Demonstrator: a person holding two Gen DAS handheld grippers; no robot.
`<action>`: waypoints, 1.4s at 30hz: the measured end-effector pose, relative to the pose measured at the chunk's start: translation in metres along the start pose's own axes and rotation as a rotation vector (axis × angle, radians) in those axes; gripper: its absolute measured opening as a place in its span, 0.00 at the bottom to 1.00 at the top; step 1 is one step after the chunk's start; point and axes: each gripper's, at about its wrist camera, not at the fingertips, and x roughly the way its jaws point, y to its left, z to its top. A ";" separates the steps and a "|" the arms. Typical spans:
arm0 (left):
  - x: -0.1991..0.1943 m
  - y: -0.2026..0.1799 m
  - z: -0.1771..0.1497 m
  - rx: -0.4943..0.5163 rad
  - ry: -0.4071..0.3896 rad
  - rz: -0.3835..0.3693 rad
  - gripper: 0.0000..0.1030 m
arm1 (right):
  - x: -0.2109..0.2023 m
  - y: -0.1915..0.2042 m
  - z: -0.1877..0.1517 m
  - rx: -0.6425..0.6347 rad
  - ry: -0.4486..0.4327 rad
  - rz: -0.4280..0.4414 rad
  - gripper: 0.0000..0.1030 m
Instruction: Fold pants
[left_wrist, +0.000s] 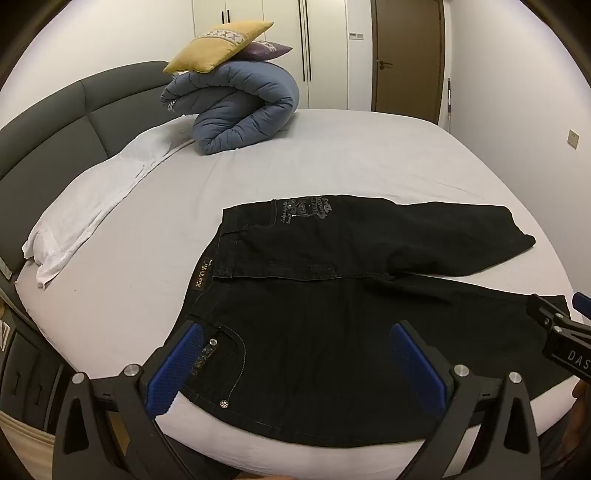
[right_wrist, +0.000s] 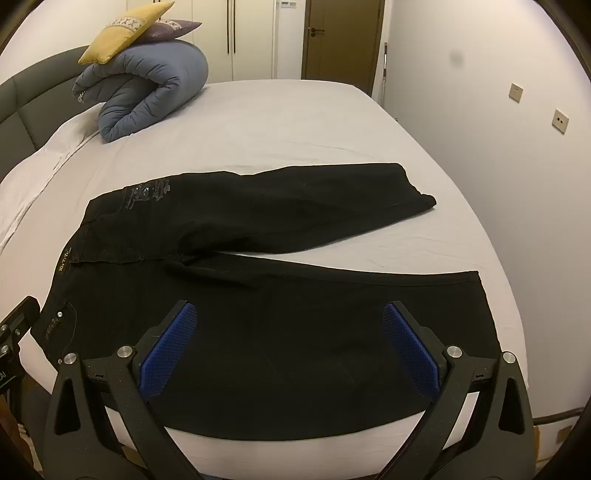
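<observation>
Both tongs hang above the near edge of a bed, jaws spread wide and gripping nothing. The left gripper (left_wrist: 295, 358) hovers over the waist end of black pants (left_wrist: 332, 295); the right gripper (right_wrist: 291, 339) hovers over the nearer leg. The pants lie flat on the grey sheet (left_wrist: 332, 158), long axis running left to right, waistband at left, hems at right, legs splayed apart. Only the left view shows the front pocket with its rivets. Only the right view shows both hems fully. Behind sits a rolled blue duvet (left_wrist: 240, 107) under a yellow cushion (left_wrist: 218, 46).
</observation>
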 end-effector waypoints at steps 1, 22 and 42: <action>0.000 0.000 0.000 -0.001 0.000 -0.001 1.00 | 0.000 0.000 0.000 0.001 0.000 0.000 1.00; -0.001 0.000 0.000 -0.003 0.003 -0.005 1.00 | 0.000 0.006 -0.002 -0.008 0.000 -0.003 1.00; 0.004 0.003 -0.005 -0.007 0.006 -0.005 1.00 | -0.001 0.010 -0.005 -0.017 -0.001 -0.004 1.00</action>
